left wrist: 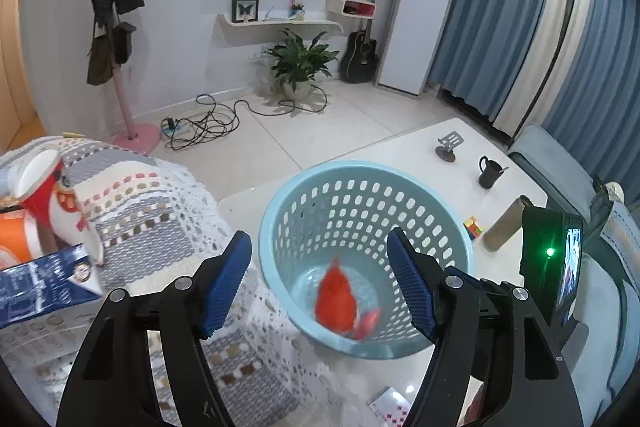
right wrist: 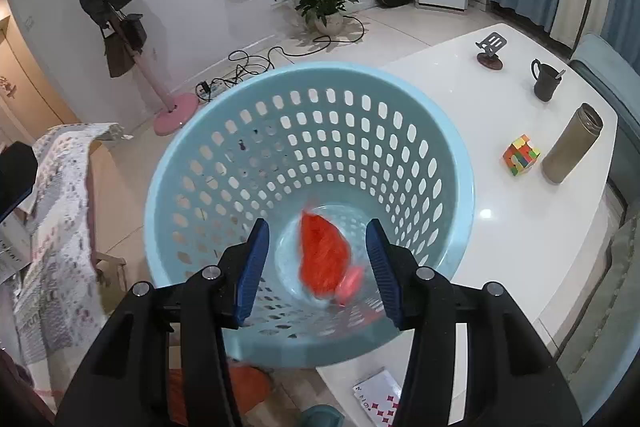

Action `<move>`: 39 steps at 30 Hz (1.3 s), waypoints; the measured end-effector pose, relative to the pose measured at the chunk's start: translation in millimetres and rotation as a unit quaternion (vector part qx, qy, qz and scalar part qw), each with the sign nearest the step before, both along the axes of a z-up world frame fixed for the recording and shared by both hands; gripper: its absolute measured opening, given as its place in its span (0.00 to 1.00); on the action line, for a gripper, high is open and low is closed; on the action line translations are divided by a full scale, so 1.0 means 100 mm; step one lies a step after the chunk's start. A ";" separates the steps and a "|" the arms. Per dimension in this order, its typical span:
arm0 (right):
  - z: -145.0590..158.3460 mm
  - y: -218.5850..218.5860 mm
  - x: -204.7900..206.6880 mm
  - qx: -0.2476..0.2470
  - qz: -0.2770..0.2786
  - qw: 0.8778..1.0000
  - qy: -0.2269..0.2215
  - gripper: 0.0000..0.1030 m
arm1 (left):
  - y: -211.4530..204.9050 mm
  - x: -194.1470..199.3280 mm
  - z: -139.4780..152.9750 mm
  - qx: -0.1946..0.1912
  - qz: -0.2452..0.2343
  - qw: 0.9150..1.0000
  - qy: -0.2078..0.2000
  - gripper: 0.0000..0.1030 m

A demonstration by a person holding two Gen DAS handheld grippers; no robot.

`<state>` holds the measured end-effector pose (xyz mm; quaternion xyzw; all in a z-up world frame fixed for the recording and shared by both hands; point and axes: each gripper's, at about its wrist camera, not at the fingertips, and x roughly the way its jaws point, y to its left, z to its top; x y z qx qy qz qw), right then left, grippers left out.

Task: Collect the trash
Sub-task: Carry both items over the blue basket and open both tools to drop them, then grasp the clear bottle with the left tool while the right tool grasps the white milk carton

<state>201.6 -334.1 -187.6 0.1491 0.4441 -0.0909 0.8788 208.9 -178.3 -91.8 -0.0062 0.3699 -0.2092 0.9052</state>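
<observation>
In the blue basket point(right wrist: 448, 163) at 12 o'clock | red wrapper point(right wrist: 324, 259) looked light, crinkly, soft; pinch its middle | left gripper point(left wrist: 320, 281) and right gripper point(right wrist: 318, 267) jaws apart, empty.

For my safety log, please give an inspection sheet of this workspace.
Surface: white table, glossy.
Job's things: blue basket on the table; blurred red trash inside it.
Clutter: mug, flask, puzzle cube, phone stand, cards.
Grippers: left gripper and right gripper open above the basket, holding nothing.
Cables: tangle on the floor.
Surroundings: plant, guitar, curtains.
</observation>
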 end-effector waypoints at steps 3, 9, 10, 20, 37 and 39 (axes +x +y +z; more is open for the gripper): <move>0.09 0.07 -0.06 -0.001 0.009 1.000 -0.008 0.46 | 0.06 -0.09 0.06 -0.004 0.002 1.000 -0.007 0.67; 0.36 0.34 -0.21 -0.006 0.039 0.998 -0.039 0.46 | 0.27 -0.46 0.34 0.000 0.021 0.999 -0.047 0.67; 0.42 0.41 -0.24 -0.007 0.044 0.998 -0.047 0.46 | 0.32 -0.51 0.39 0.001 0.026 0.998 -0.054 0.67; 0.90 1.08 -0.55 -0.018 0.109 0.988 -0.111 0.46 | 1.19 -1.14 0.76 -0.014 0.132 0.987 -0.094 0.72; 0.90 1.88 -0.70 -0.039 0.190 0.975 -0.111 0.47 | 2.06 -1.11 0.07 -0.061 0.197 0.978 0.042 0.85; 0.94 1.91 -0.70 -0.041 0.191 0.974 -0.114 0.47 | 2.04 -1.01 0.05 -0.043 0.207 0.976 0.047 0.85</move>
